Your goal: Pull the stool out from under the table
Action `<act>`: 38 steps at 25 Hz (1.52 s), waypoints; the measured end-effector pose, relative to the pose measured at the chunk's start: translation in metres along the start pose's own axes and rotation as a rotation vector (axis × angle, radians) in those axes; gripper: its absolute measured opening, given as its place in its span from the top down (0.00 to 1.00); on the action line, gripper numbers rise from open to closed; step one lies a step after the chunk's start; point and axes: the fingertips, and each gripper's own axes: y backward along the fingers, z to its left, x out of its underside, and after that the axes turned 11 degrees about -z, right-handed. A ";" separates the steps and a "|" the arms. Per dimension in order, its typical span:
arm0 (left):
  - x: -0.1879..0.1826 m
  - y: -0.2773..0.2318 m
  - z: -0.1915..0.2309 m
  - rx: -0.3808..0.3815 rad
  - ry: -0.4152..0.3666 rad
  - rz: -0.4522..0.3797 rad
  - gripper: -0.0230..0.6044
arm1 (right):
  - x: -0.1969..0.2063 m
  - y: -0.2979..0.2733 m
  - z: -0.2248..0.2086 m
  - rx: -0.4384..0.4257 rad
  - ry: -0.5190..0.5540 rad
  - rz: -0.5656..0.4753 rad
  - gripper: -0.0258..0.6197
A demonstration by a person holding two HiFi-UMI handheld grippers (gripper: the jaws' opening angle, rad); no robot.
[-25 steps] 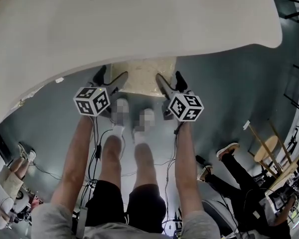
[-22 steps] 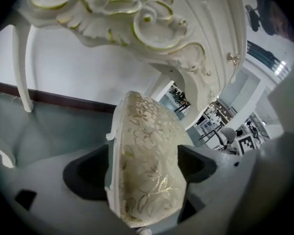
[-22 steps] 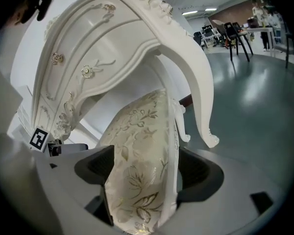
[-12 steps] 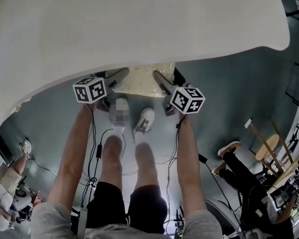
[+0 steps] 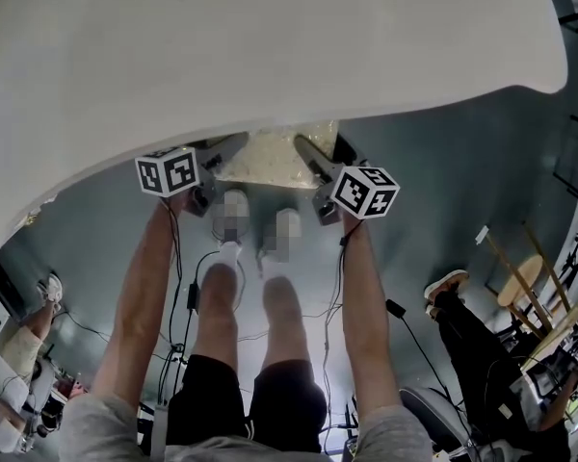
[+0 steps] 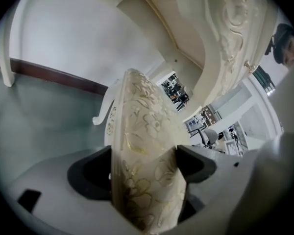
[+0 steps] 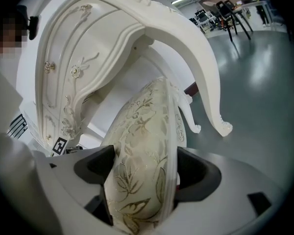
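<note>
Cream stool (image 6: 144,146), gold floral upholstery

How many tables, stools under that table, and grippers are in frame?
Table: 1
Stool, floral upholstered seat: 1
Grippers: 2, the left gripper with jaws closing on the stool's seat edge, and the right gripper clamped on the seat's other side
Total: 4

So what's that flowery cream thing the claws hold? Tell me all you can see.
The stool has a padded seat in cream fabric with gold flowers, on a white frame with curled legs. It stands mostly under the white table. The left gripper, jaws closing, and the right gripper each clamp one side of its seat.
</note>
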 end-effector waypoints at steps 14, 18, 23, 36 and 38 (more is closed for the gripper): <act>-0.014 0.012 -0.020 -0.054 -0.007 -0.048 0.30 | -0.020 0.020 0.012 0.096 0.029 -0.061 0.33; -0.015 0.017 -0.040 -0.067 -0.046 -0.030 0.30 | -0.022 0.042 0.013 0.114 -0.024 -0.073 0.33; 0.006 0.016 -0.071 -0.058 -0.065 0.029 0.31 | -0.015 0.081 0.002 0.136 -0.082 -0.095 0.33; 0.065 0.015 -0.153 0.021 -0.147 0.105 0.31 | -0.001 0.196 -0.018 0.208 -0.120 -0.216 0.34; 0.073 0.011 -0.167 0.043 -0.166 0.117 0.31 | 0.000 0.214 -0.022 0.224 -0.127 -0.243 0.34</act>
